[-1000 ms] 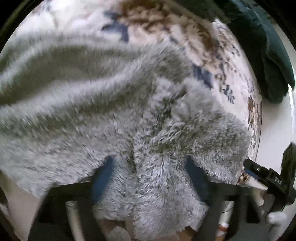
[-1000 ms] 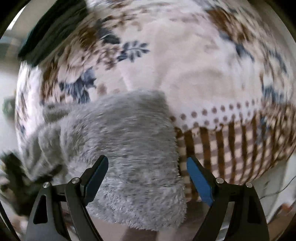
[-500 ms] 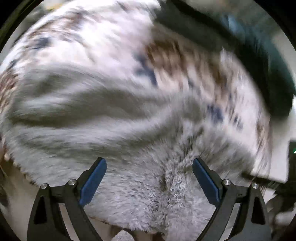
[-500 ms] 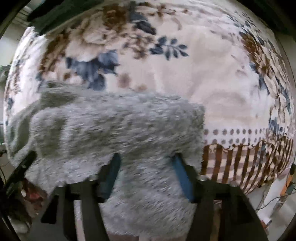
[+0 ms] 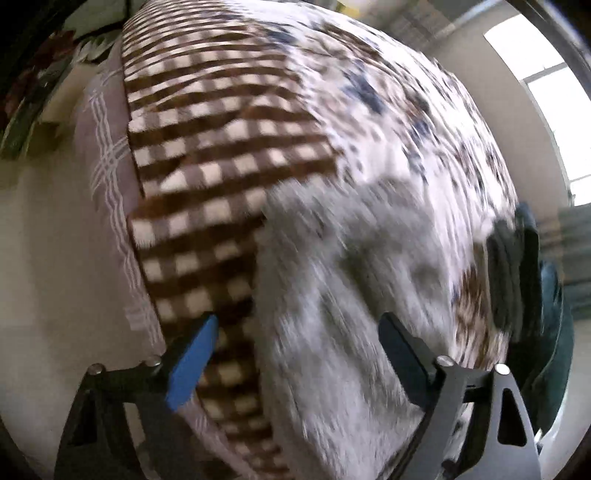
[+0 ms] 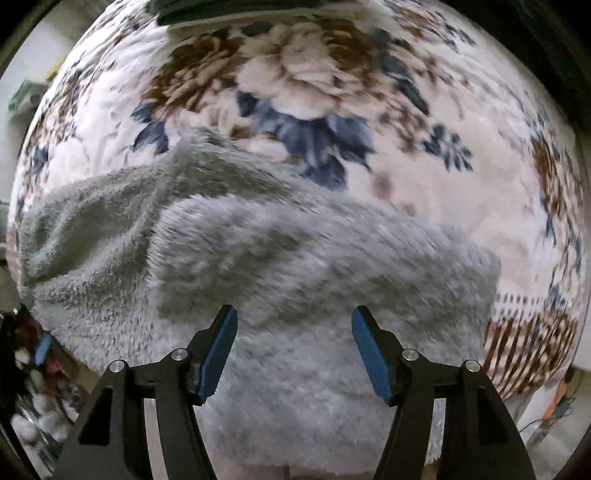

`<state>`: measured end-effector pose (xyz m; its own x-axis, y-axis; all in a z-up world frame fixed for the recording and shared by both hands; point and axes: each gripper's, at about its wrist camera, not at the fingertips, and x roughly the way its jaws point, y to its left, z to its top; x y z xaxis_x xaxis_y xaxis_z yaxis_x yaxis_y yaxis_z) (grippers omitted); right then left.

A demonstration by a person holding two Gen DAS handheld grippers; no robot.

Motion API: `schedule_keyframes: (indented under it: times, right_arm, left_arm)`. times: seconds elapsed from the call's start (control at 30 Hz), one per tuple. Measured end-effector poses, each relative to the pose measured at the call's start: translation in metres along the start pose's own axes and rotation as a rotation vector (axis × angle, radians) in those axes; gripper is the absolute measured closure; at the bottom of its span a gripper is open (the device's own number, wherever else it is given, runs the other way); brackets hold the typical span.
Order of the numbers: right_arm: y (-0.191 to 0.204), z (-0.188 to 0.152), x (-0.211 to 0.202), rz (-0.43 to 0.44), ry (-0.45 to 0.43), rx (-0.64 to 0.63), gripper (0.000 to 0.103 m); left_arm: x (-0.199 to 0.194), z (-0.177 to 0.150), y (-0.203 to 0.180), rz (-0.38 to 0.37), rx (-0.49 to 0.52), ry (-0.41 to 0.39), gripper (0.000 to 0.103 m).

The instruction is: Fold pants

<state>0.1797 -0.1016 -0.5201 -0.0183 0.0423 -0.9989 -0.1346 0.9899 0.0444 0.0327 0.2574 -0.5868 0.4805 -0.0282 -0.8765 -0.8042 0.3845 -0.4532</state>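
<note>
The fluffy grey pants (image 6: 280, 258) lie folded over on a floral blanket (image 6: 314, 85), one layer on top of another. My right gripper (image 6: 293, 332) is open and empty, its blue pads just above the near part of the pants. In the blurred left wrist view the pants (image 5: 351, 295) run down the middle. My left gripper (image 5: 295, 347) is open and empty over their left edge, where they meet the brown checked border (image 5: 207, 155).
The bed's side (image 5: 107, 177) drops to a pale floor at left. Dark green clothing (image 5: 546, 295) lies at the blanket's right edge, below a bright window (image 5: 546, 110). Dark green cloth (image 6: 229, 9) also lies at the far edge.
The right gripper was shut on the pants half a second ago and has let go. The left gripper, open since then, has swung left, bringing the checked border and bed side into view.
</note>
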Motion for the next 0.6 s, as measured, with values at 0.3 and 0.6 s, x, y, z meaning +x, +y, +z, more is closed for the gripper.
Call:
schedule_keyframes:
  times: [0.3, 0.6]
  right_arm:
    - [0.041, 0.015, 0.018, -0.032, 0.051, -0.043, 0.036]
    - [0.037, 0.009, 0.029, -0.061, 0.066, -0.033, 0.036]
  left_arm:
    - [0.038, 0.033, 0.016, -0.058, -0.044, 0.019, 0.056]
    - [-0.003, 0.015, -0.028, -0.033, 0.209, -0.102, 0.092]
